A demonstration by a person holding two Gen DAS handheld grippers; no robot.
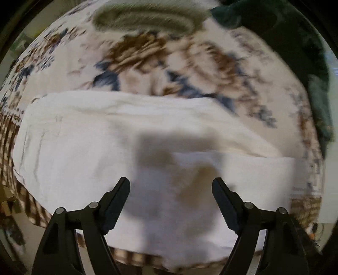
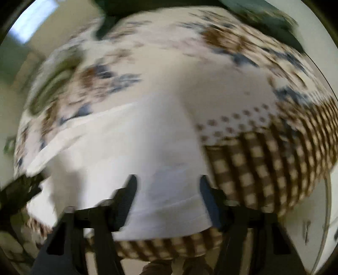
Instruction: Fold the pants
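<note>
The white pants (image 1: 118, 135) lie flat on the floral bedspread (image 1: 147, 63) near its checked edge, apparently folded at least once, with one layer lapping another on the right. Further folds seem left. Both the left hand-held gripper (image 1: 171, 190) and the right hand-held gripper (image 2: 168, 190) hover over the pants with fingers apart, holding nothing. A grey-green fuzzy thing (image 1: 147, 19) and dark green cloth (image 1: 295, 42) lie well beyond; nothing blocks.

Pants (image 1: 126, 148) on bedspread (image 1: 147, 63), pillow (image 1: 147, 19) behind, near far edge
</note>
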